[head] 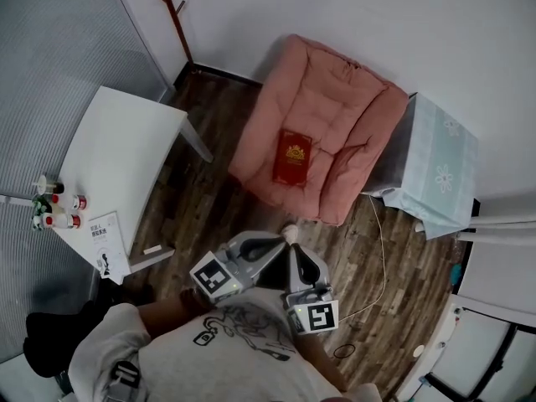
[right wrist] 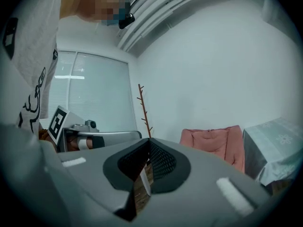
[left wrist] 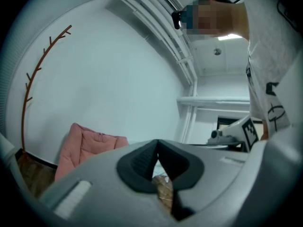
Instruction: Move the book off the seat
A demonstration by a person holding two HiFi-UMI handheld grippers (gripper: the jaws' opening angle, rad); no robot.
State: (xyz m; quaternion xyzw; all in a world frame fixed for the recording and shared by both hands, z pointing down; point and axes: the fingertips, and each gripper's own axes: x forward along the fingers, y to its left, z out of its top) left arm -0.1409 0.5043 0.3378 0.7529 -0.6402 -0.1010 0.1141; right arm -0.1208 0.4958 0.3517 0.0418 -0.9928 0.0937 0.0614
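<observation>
Head view, left tool (head: pixel 279 239), right tool (head: pixel 295 251), closed, empty

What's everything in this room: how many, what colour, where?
armchair: one, pink, against the wall
book: one, red, lying on the armchair's seat
table: one, white, left
small bottles: about four, red-and-white, table's near corner
booklet: one, white, table's near edge
side table: one, pale floral cloth, right of armchair
coat stand: one, brown, corner
cable: one, white, on floor
left claw: grey, shut, empty
right claw: grey, shut, empty
</observation>
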